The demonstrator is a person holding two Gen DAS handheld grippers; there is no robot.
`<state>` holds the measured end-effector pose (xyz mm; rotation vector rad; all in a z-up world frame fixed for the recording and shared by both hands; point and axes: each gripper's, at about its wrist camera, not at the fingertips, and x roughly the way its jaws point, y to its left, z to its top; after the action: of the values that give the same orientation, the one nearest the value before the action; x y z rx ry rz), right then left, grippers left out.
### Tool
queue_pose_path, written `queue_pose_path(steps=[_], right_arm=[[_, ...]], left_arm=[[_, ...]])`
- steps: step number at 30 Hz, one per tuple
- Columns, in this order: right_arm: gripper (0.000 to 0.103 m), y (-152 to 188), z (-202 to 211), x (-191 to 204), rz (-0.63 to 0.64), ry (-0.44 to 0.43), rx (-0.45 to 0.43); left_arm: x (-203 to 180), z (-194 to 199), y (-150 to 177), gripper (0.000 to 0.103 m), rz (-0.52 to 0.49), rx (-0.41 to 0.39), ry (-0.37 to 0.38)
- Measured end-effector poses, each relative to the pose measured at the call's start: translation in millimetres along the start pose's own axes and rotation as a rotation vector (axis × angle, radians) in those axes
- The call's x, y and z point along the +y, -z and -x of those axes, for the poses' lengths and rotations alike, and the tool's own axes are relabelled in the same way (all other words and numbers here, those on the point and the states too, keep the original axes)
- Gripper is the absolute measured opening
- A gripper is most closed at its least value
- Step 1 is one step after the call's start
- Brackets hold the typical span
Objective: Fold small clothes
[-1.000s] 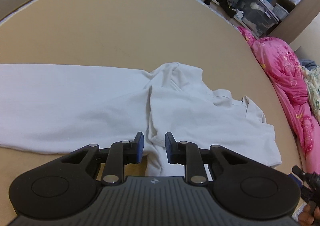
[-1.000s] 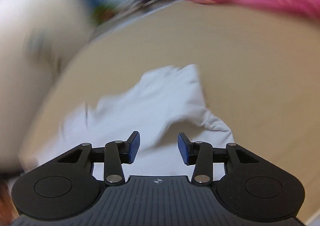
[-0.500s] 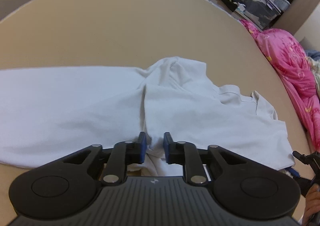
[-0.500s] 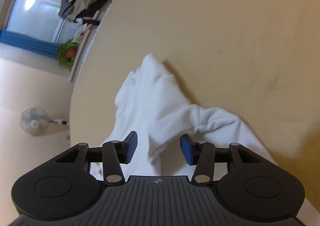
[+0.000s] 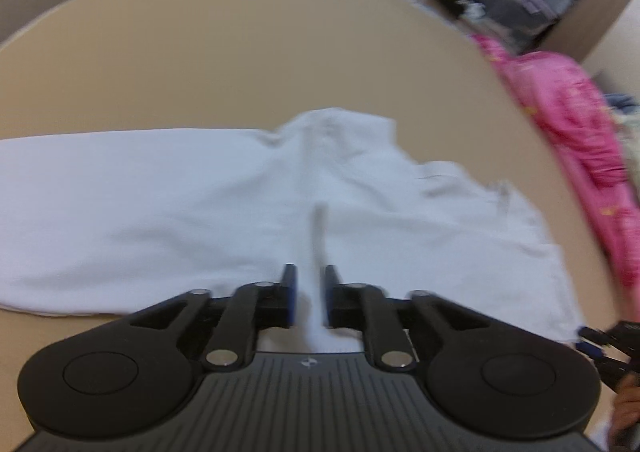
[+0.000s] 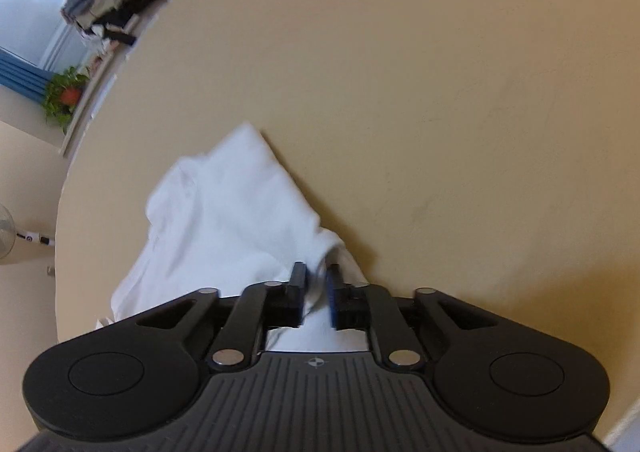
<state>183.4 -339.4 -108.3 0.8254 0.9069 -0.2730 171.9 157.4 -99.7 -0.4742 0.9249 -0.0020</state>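
A white garment lies spread on the tan table, one long portion flat toward the left of the left wrist view, the other portion rumpled and humped at the middle and right. No finished fold is visible: the cloth shows creases and a raised ridge, not a squared stack. In my judgement the task stands at an early stage, with the gathering of the near edge under way and all the folding proper left to do.

The left gripper is at the garment's near edge, with a ridge of white cloth running up between its jaws. The jaws are narrow but are opening at this moment; the picture is blurred, and I cannot say with certainty whether the pads press on the cloth.

The right gripper is at another part of the same garment, toward its corner. Its jaws are closing, a bunched fold of fabric sits between them, and the pads appear to touch it on both sides, so a pinch looks made or nearly made.

Beyond the table edge lie a pink quilt and assorted room clutter, clear of the work.

Remaining: secure both holds, lift and lay the cloth over itself, then smooth the hump at the centre.
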Motion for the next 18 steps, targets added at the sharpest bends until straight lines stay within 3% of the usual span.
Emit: queue_pose_path(steps=[2,6,8,12,14,16,18], right_arm=[[0.039,3,15,12,0.069,0.004,-0.078],[0.04,12,29,28,0.177,-0.05,-0.129],[0.04,12,29,35,0.204,-0.065,-0.157],[0.04,6,32,44,0.222,-0.116,-0.205],[0.04,1,26,44,0.211,-0.149,-0.192],[0.04,2,28,42,0.213,-0.154,-0.154],[0.04,2,11,42,0.212,-0.105,-0.078]], left_arm=[[-5,-4,3,0.037,-0.003,0.019,0.045],[-15,-23,11,0.035,-0.05,0.072,0.0],[-22,-27,14,0.003,-0.1,0.073,-0.02],[-22,6,5,0.003,-0.091,-0.057,-0.018],[-17,18,2,0.003,-0.08,-0.086,-0.057],[-10,13,2,0.004,-0.062,-0.04,-0.103],[-9,8,2,0.006,-0.064,-0.015,-0.117]])
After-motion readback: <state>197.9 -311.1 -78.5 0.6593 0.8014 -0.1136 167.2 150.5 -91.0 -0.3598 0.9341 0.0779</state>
